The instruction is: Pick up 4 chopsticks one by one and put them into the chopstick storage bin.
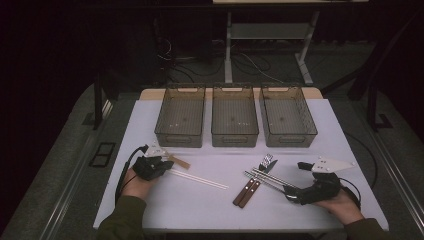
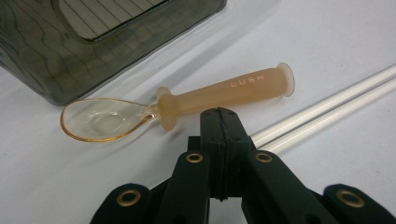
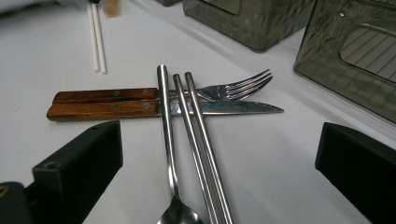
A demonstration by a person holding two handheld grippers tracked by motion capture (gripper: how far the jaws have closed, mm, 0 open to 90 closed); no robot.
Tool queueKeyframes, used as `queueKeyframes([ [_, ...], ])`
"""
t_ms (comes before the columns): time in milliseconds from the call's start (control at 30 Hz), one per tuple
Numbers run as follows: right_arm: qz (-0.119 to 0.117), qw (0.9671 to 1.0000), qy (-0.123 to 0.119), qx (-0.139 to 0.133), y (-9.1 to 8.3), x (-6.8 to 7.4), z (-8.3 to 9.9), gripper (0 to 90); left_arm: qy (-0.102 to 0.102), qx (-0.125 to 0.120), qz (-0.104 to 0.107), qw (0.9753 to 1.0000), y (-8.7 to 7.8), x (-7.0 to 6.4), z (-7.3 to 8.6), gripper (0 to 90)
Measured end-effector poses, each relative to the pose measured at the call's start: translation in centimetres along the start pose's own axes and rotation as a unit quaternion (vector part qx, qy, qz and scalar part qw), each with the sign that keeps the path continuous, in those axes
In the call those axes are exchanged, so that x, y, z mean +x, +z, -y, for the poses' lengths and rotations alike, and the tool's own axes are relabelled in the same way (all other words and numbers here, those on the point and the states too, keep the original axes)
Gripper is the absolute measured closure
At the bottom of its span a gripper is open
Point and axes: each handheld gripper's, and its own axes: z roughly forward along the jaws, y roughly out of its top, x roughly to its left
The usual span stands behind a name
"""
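Two risks: the right gripper point(image 3: 215, 163), jaws wide around the steel spoon point(image 3: 167, 140) and steel chopsticks point(image 3: 201, 140), could snag several; the left gripper point(image 2: 219, 116), jaws closed empty, may nudge the amber spoon point(image 2: 187, 102) at its 12 o'clock.

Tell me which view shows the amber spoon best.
The left gripper view: the amber spoon lies whole and close, bowl, handle and lettering plain. The high view gives a small tan sliver; the right gripper view just its handle end.
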Motion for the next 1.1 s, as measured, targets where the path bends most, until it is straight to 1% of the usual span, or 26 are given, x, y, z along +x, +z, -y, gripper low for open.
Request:
queueKeyframes([
  [33,0.000,1.0000,0.000,0.000,0.0,0.0,0.0,0.6,0.000,0.003,-0.001,1.0000,0.0,0.0,0.0,89.0],
  [100,0.000,1.0000,0.000,0.000,0.0,0.0,0.0,0.6,0.005,0.014,-0.004,0.9999,0.1,0.1,0.2,89.0],
  [133,0.000,1.0000,0.000,0.000,0.0,0.0,0.0,0.6,0.002,0.013,-0.003,0.9999,0.0,0.1,0.2,89.0],
  [433,0.000,1.0000,0.000,-0.001,0.0,0.0,0.0,0.6,0.004,0.015,-0.003,0.9999,-0.2,-0.1,0.4,89.0],
  [800,0.000,1.0000,0.000,0.000,0.0,0.0,0.0,0.6,0.001,0.016,0.003,0.9999,-0.5,-0.1,0.7,88.9],
  [900,0.000,1.0000,-0.001,-0.001,0.0,0.0,0.0,0.6,0.006,0.015,0.002,0.9999,-0.5,-0.2,0.6,88.6],
  [933,0.000,1.0000,0.000,0.000,0.0,0.0,0.0,0.6,0.004,0.012,0.000,0.9999,-0.6,-0.2,0.6,87.3],
  [967,0.000,1.0000,0.000,0.000,0.0,0.0,0.0,0.6,0.005,0.007,0.000,1.0000,-0.8,-0.3,0.5,83.5],
  [1033,0.000,1.0000,0.000,0.000,0.0,0.0,0.0,0.6,0.006,-0.007,0.009,0.9999,-1.2,-0.6,0.3,79.4],
  [1067,0.000,1.0000,0.000,0.000,0.0,0.0,0.0,0.6,0.007,-0.011,0.018,0.9998,-1.4,-0.8,0.2,77.2],
  [1100,0.000,1.0000,0.000,0.000,0.0,0.0,0.0,0.6,0.012,-0.014,0.026,0.9995,-1.5,-1.1,0.1,73.3],
])
